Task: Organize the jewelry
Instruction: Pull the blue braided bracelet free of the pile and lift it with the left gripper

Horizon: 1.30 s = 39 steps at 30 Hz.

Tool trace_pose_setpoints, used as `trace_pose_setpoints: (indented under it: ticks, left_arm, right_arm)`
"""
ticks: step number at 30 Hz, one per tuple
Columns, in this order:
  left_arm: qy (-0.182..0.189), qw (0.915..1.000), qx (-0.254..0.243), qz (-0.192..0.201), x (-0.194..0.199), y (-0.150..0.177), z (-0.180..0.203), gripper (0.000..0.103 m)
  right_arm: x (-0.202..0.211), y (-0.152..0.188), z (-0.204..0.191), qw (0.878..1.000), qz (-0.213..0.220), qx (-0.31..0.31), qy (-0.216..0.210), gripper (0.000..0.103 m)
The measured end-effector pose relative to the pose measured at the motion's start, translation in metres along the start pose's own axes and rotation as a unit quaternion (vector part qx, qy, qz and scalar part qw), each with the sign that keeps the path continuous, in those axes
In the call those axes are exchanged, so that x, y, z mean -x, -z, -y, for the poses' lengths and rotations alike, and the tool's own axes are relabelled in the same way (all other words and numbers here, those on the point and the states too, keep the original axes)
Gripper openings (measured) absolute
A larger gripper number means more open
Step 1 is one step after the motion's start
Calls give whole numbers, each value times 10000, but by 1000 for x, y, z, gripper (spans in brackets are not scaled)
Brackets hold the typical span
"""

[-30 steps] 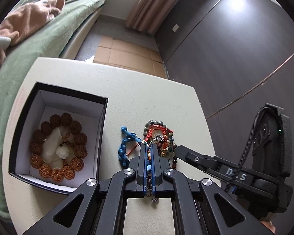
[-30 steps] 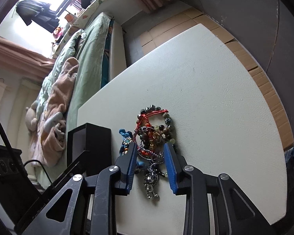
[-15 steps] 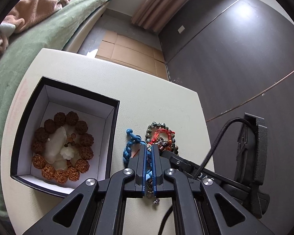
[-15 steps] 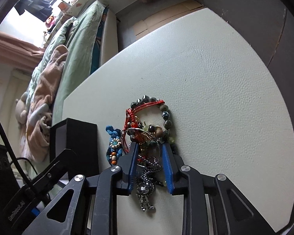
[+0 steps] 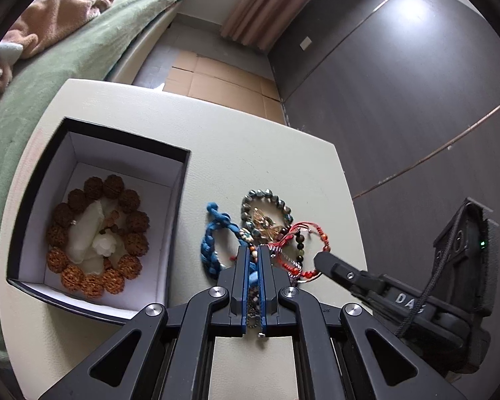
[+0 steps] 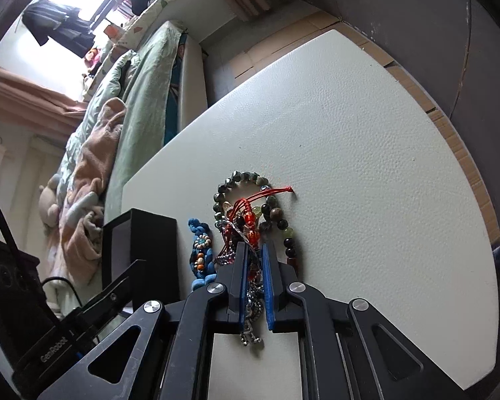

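Tangled bracelets (image 5: 273,233) of blue braid, red cord and grey beads lie on the cream tabletop (image 5: 250,153), right of the black box (image 5: 180,200). Left gripper (image 5: 254,256) pinches the blue braid (image 5: 210,246); right gripper (image 6: 253,260), narrowed, grips a silver chain (image 6: 253,303). Light, limp strands probably snag, so single cords look like the best hold.

Table (image 6: 366,153) matt, pebbled leather-like cream. Box (image 5: 180,180) matt black card, white paper lining. Blue bracelet (image 5: 210,246) braided cloth; beads (image 5: 266,196) glossy.

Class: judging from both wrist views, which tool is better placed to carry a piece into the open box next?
Probably the left tool: it is shut on the blue braided bracelet, beside the box. The right tool is farther away.
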State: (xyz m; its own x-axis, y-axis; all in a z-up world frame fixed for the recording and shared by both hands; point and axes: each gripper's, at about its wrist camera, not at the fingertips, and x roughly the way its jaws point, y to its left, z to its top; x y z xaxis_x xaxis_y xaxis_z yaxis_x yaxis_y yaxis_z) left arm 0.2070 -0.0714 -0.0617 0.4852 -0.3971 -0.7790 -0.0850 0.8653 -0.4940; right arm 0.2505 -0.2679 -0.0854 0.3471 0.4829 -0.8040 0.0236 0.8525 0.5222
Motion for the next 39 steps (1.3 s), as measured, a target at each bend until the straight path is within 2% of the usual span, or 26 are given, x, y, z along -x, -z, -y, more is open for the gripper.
trace_pose_setpoints:
  ticks: [3, 7, 10, 15, 17, 18, 19, 20, 22, 25, 28, 30, 32, 33, 39]
  left_arm:
    - [-89, 9998, -105, -111, -8, 4, 6, 4]
    - [-280, 9987, -309, -277, -24, 9, 16, 4]
    - [-544, 9971, -513, -167, -27, 10, 22, 4]
    - [-693, 9952, -684, -106, -29, 12, 28, 6]
    - [-668, 9948, -757, -97, -30, 14, 33, 18]
    - [-663, 9948, -770, -102, -29, 15, 32, 35]
    - [-661, 9948, -761, -124, -30, 15, 32, 47]
    - [-604, 9953, -736, -160, -31, 14, 30, 49]
    - [-584, 9954, -729, -227, -30, 17, 28, 49]
    - [-750, 9930, -867, -278, -35, 20, 30, 49]
    - [-773, 9925, -837, -439, -44, 22, 27, 49]
    - [-827, 9921, -868, -378, -44, 24, 28, 48]
    - [-932, 9908, -923, -326, -45, 21, 28, 36]
    - [-1010, 9900, -931, -313, -44, 21, 26, 24]
    - [-863, 9928, -786, -280, -39, 17, 16, 20]
  right_arm:
    - [11, 0, 5, 9998, 136, -92, -88, 10]
    - [14, 1, 13, 9996, 68, -207, -160, 10]
    - [11, 1, 20, 9996, -62, -282, 22, 10]
    - [2, 1, 38, 9975, -297, -638, 51, 10]
    - [0, 0, 42, 9965, -364, -747, -79, 10]
    - [0, 1, 43, 9961, -382, -788, -133, 10]
    - [0, 2, 45, 9956, -387, -826, -194, 10]
    - [0, 2, 45, 9952, -387, -858, -260, 10]
    - [2, 2, 44, 9948, -384, -876, -348, 12]
    - [6, 3, 42, 9950, -349, -847, -408, 20]
    - [6, 2, 41, 9949, -336, -854, -425, 21]
    - [5, 2, 41, 9951, -301, -845, -425, 21]
    - [4, 1, 42, 9953, -298, -845, -367, 21]
    - [3, 1, 42, 9952, -297, -861, -356, 21]
    - [-6, -2, 38, 9959, -368, -775, -272, 21]
